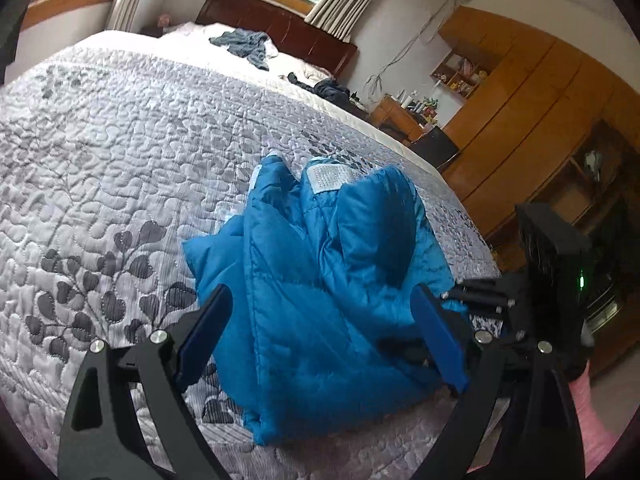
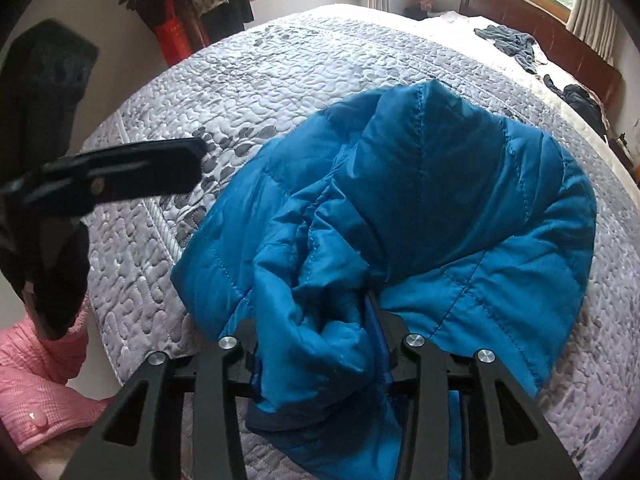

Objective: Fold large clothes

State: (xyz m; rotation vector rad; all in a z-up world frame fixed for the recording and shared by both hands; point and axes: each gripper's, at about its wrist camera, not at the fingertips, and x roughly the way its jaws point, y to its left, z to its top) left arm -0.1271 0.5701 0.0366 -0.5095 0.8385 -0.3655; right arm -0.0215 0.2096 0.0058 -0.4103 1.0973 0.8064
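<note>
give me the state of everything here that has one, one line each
blue puffer jacket: bunched in a heap on the bed, not folded flat
left claw: open, fingers either side of the jacket, not gripping
right claw: shut on a bunch of jacket fabric
quilted bedspread: spread flat over the bed
grey-blue garment: crumpled near the headboard
dark garment: crumpled at the bed's far edge

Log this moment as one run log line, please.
right gripper: shut on puffy blue quilted jacket | left gripper: open, over jacket | jacket: bunched on grey leaf-patterned quilt | fold: not yet done
</note>
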